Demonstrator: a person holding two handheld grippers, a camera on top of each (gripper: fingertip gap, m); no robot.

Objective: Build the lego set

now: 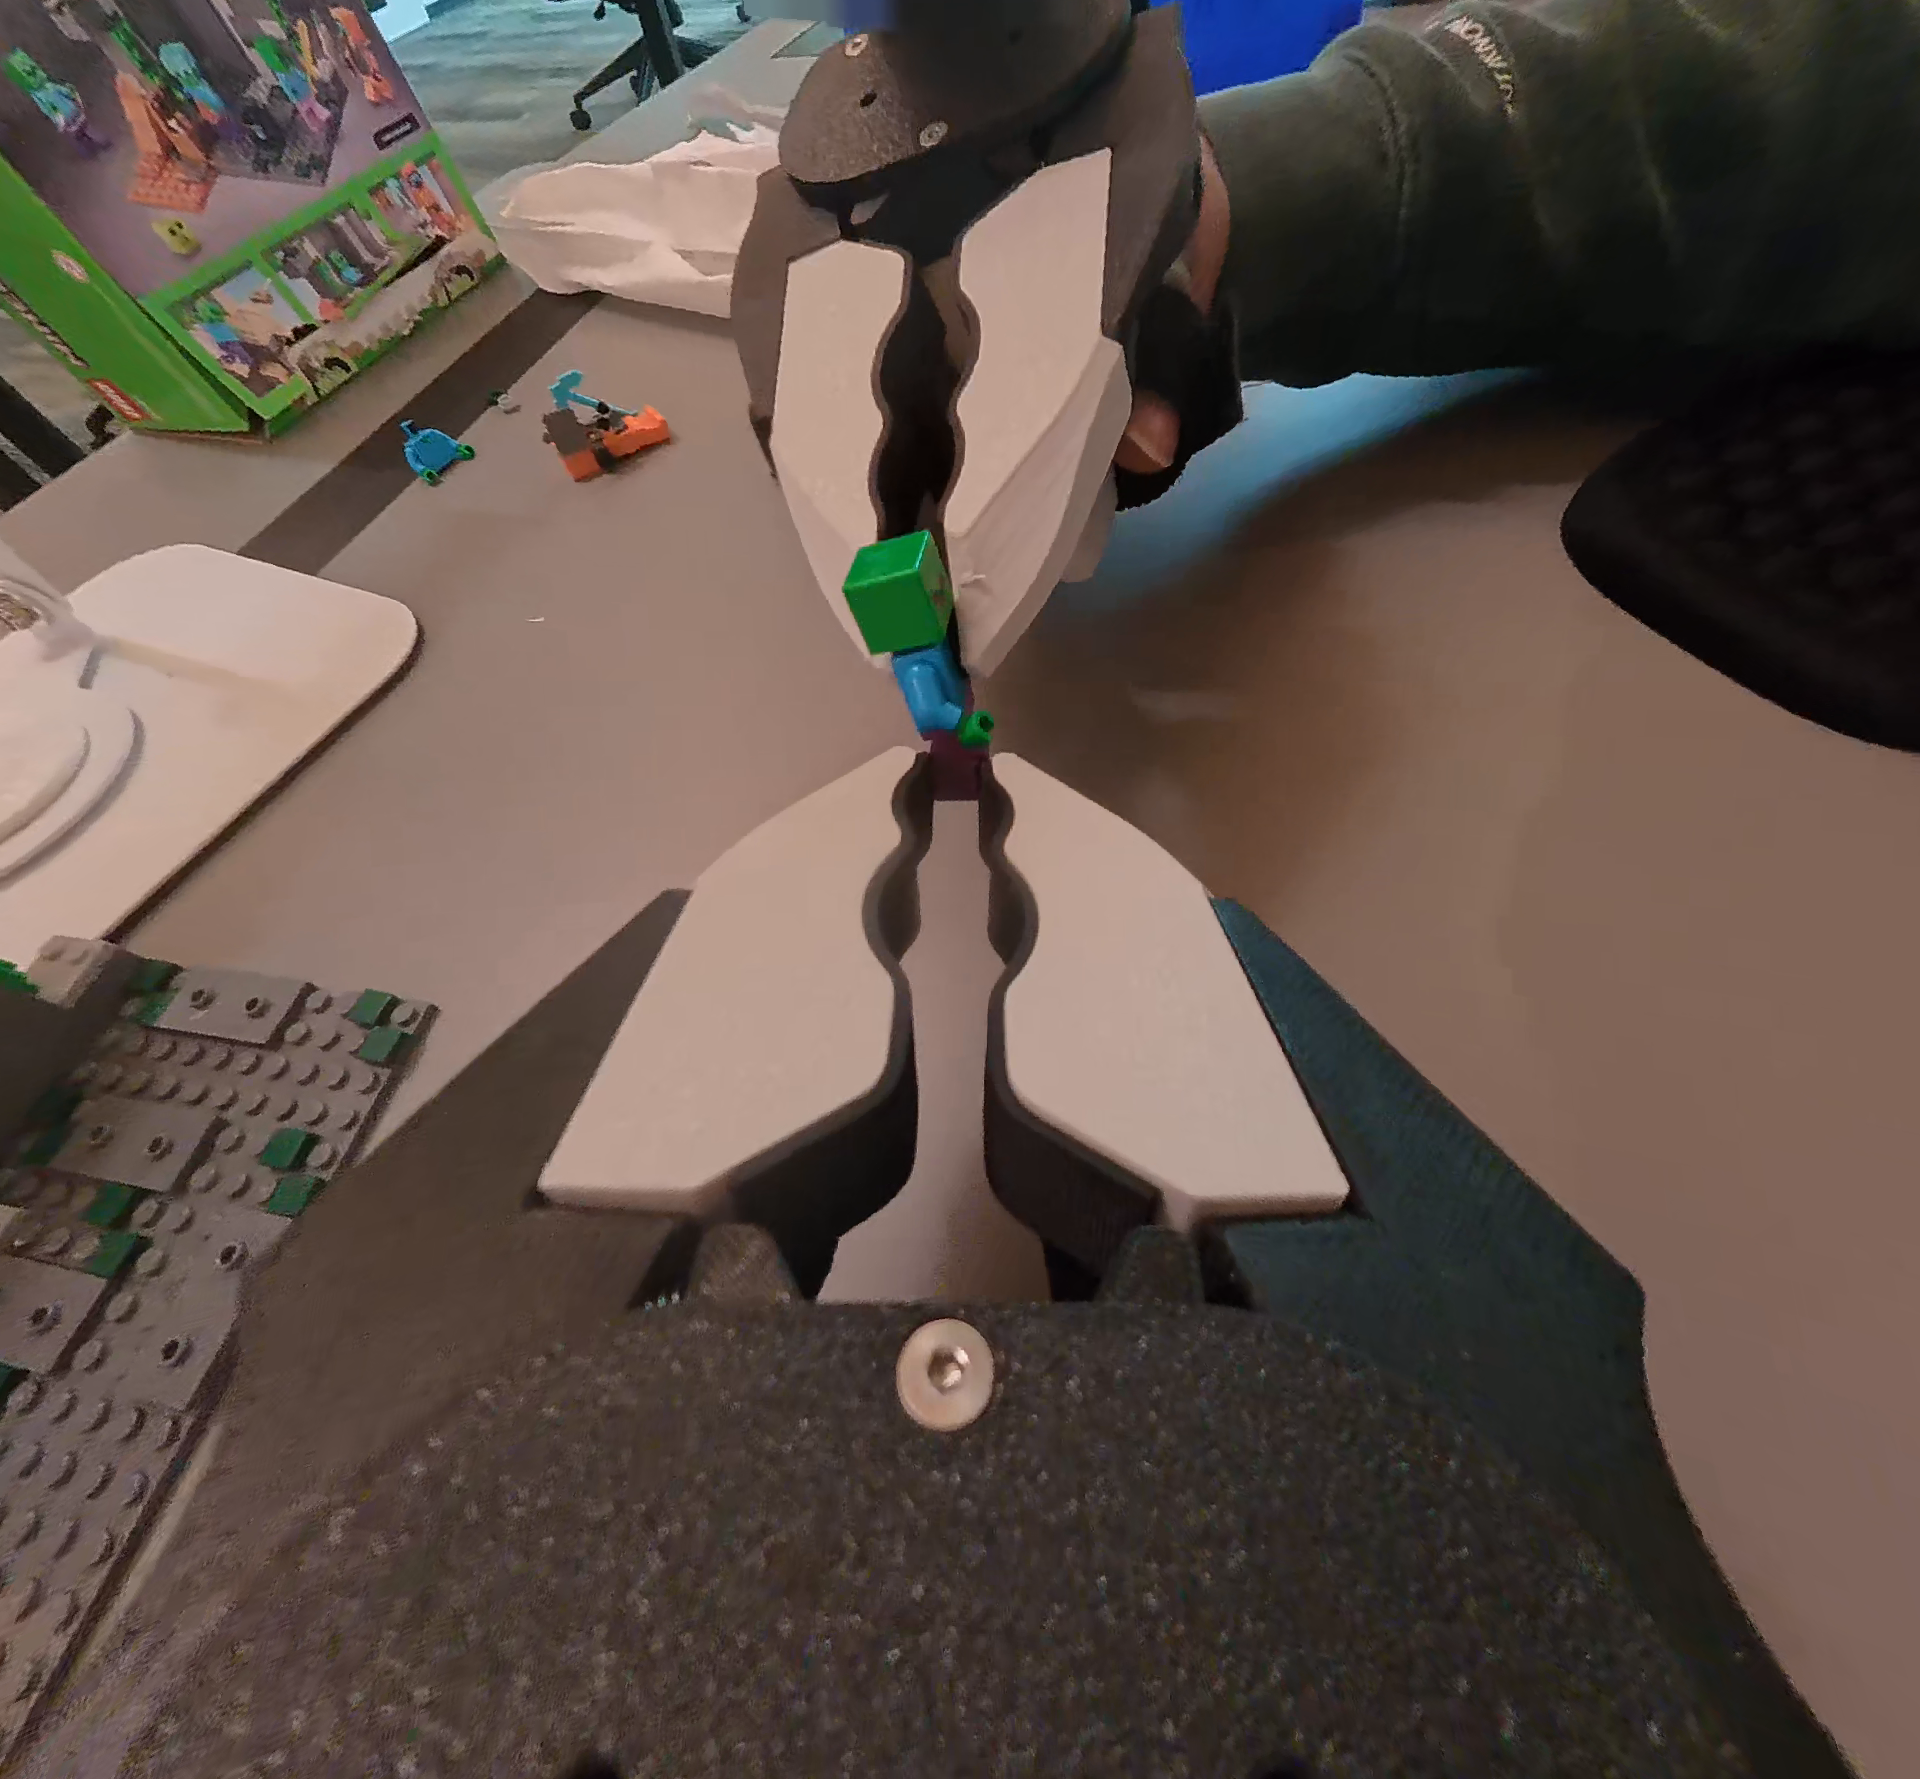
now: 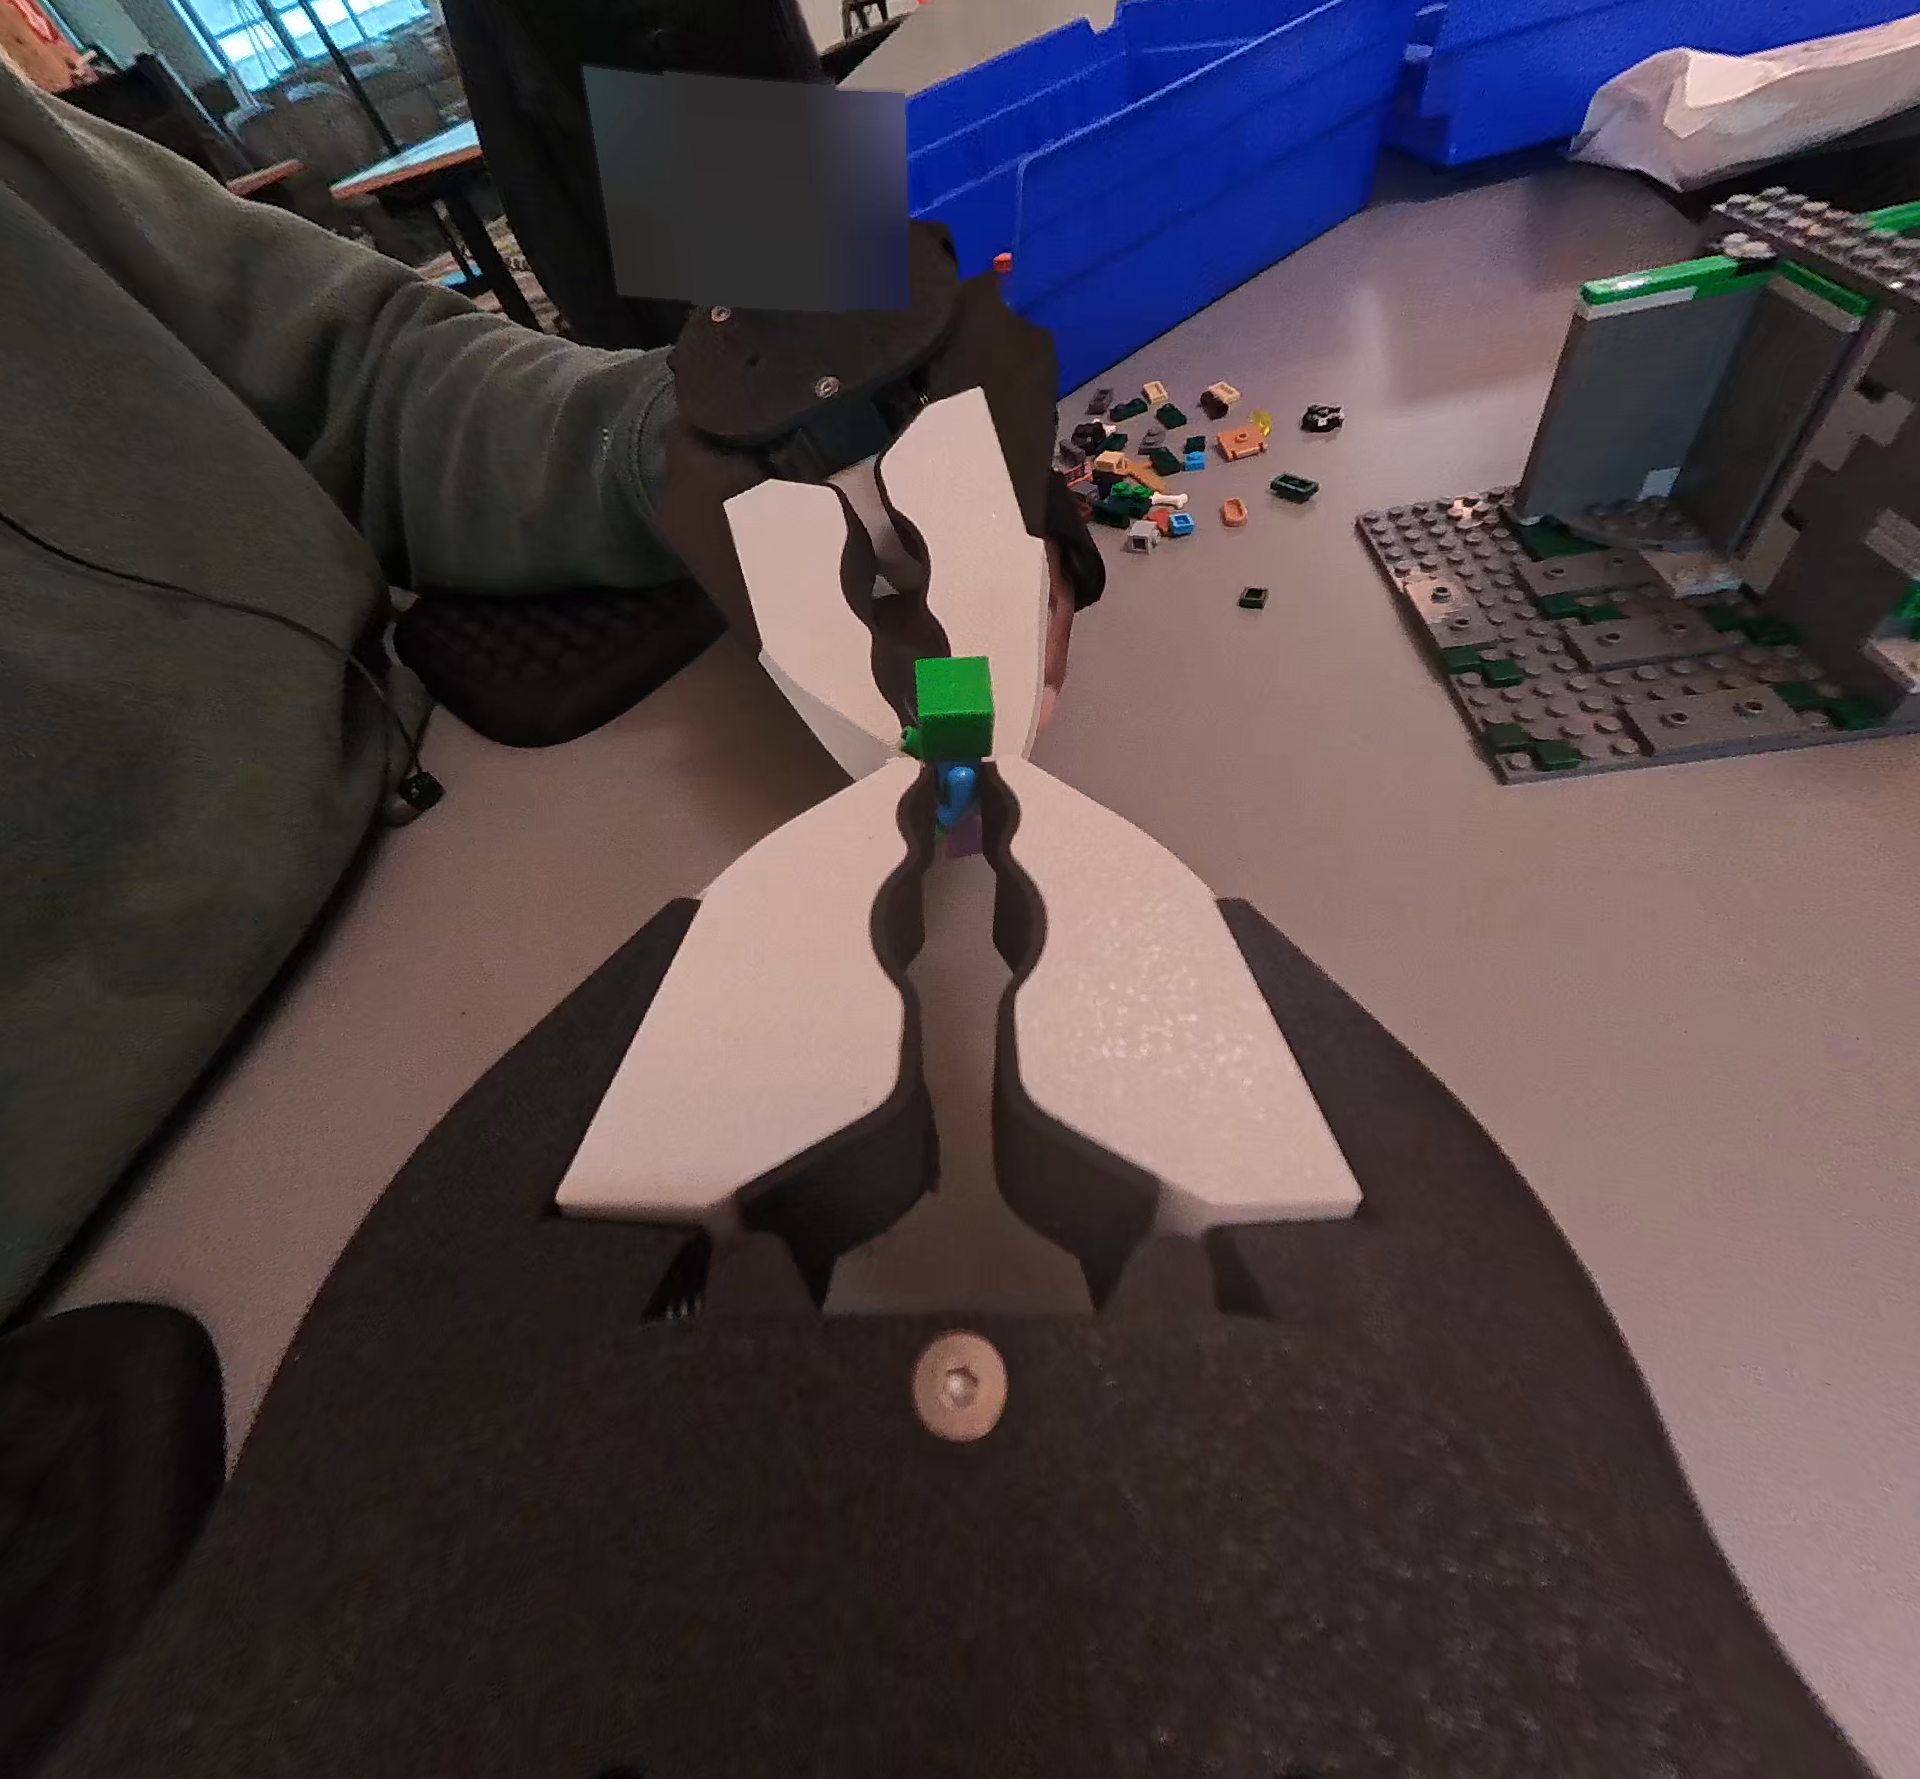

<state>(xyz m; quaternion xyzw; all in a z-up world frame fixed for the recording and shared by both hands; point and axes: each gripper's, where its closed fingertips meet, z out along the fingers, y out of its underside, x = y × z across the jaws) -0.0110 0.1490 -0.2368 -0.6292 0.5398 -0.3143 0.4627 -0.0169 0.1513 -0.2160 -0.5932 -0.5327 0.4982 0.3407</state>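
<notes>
A small minifigure [image 1: 899,602] with a green cube head, blue torso and purple legs is held in the air between both grippers, above the grey table. My left gripper [image 1: 951,779] is shut on its purple legs. My right gripper [image 1: 930,659] comes in from the opposite side, shut on its blue torso just below the head. In the right wrist view the figure [image 2: 953,701] stands at my right gripper's tips [image 2: 951,799], with the left gripper [image 2: 951,753] right behind it. The grey studded build [image 2: 1714,534] stands at the right.
A pile of loose small pieces [image 2: 1174,462] lies in front of the blue bins [image 2: 1195,140]. The set's box [image 1: 208,171] stands far left, with a blue piece [image 1: 431,451] and an orange assembly [image 1: 613,441] nearby. A white pad [image 1: 208,669] and the baseplate [image 1: 156,1158] lie at the left. Left tips and right tips are each some 20 cm from the baseplate [image 1: 156,1158]. My right wrist view [image 2: 1602,635] looks at it from another angle.
</notes>
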